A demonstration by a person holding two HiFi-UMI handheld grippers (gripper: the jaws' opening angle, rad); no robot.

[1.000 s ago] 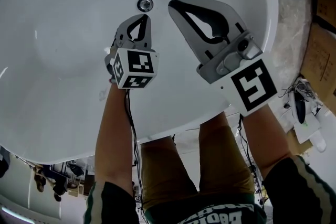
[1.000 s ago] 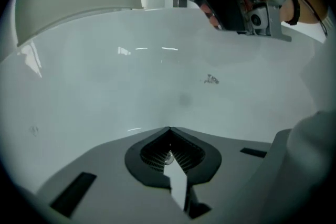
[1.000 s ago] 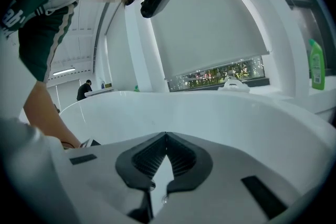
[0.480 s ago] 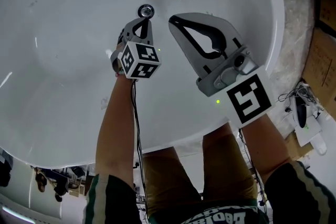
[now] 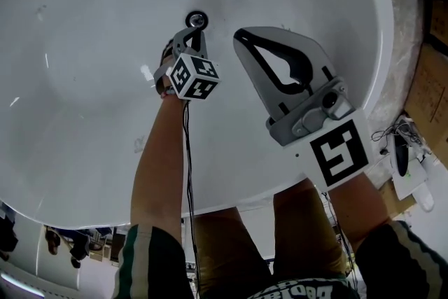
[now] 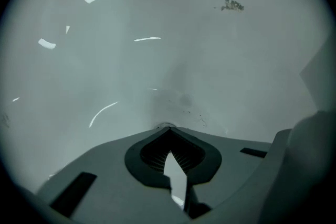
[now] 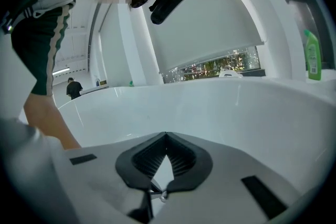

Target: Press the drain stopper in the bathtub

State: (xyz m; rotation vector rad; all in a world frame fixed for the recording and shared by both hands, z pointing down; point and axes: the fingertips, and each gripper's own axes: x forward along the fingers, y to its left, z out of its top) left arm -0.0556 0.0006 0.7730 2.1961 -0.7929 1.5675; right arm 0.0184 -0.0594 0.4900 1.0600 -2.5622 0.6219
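Now the left gripper (image 5: 192, 30), its jaws pressed together on nothing, had been brought steeply down into the glossy white bathtub (image 5: 84, 94) over the last second. The round chrome drain stopper (image 5: 196, 17) was thereby left just beyond its closed tips, though whether contact had been made could not be told. The press was judged imminent rather than done, only a short further push downward being called for, while the right gripper (image 5: 241, 35), likewise closed and empty, was held idle just to the right of the left one.
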